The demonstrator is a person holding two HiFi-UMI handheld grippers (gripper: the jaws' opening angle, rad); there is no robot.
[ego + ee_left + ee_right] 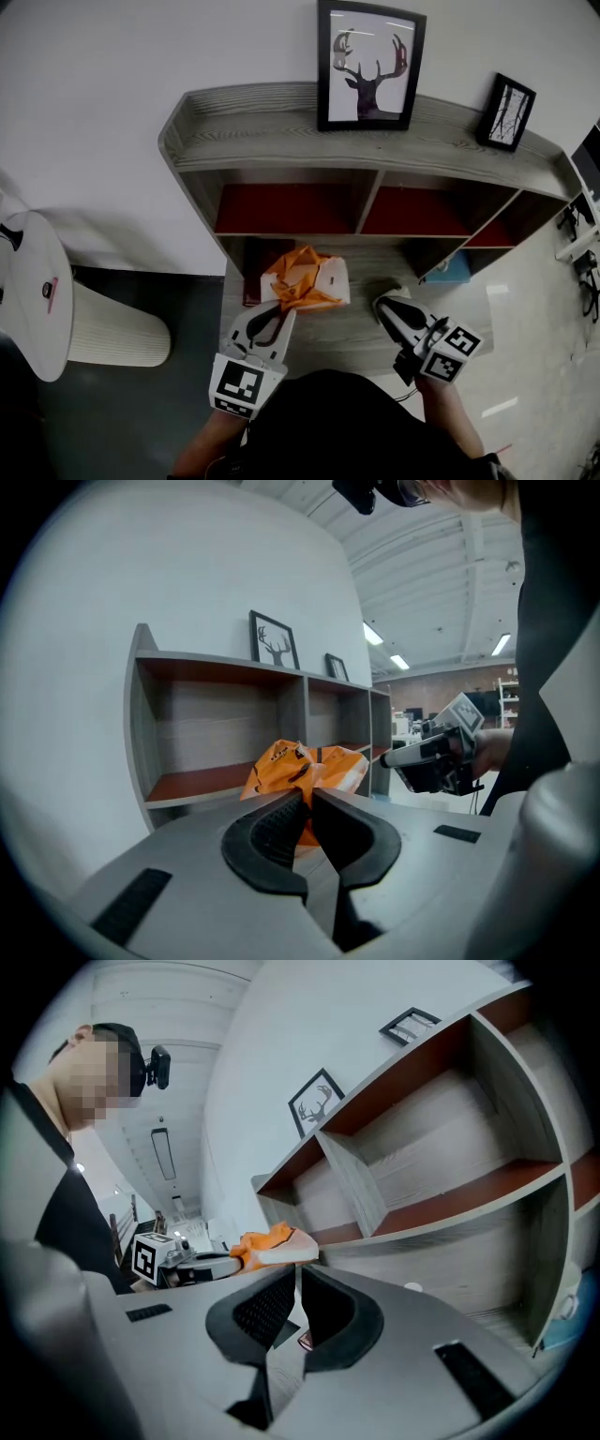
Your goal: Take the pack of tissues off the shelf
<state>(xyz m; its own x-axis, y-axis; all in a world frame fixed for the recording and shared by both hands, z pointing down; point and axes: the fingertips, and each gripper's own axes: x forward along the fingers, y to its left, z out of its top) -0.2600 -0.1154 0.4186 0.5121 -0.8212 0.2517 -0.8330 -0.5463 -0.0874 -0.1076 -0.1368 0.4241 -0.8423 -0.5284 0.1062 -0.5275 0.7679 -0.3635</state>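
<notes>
Because the pack of tissues [305, 279] is soft, and looks too wide for the fingers to span, the left gripper [284, 314] holds it by a fold of its loose orange wrapper rather than round its body. The left gripper view shows the two fingers pressed together with the orange film pinched at their tips. In the head view the pack hangs at about 12 o'clock from those fingertips, in front of the lower opening of the shelf [281, 141]. From the right gripper view it appears to sit out beyond the shelf's front edge, so I judge the removal to be as good as done, with only the carrying away left. The right gripper [384, 305] waits at roughly 4 o'clock from the pack, apart from it, its fingers together with nothing between them; that suits an idle hand kept out of the pack's path. On the top board the deer picture [368, 64] at 12 o'clock and the smaller frame [507, 112] towards 2 o'clock stand well above the work and play no part. A pinch on thin film could slip or tear, so a slow, level pull seems wise.
</notes>
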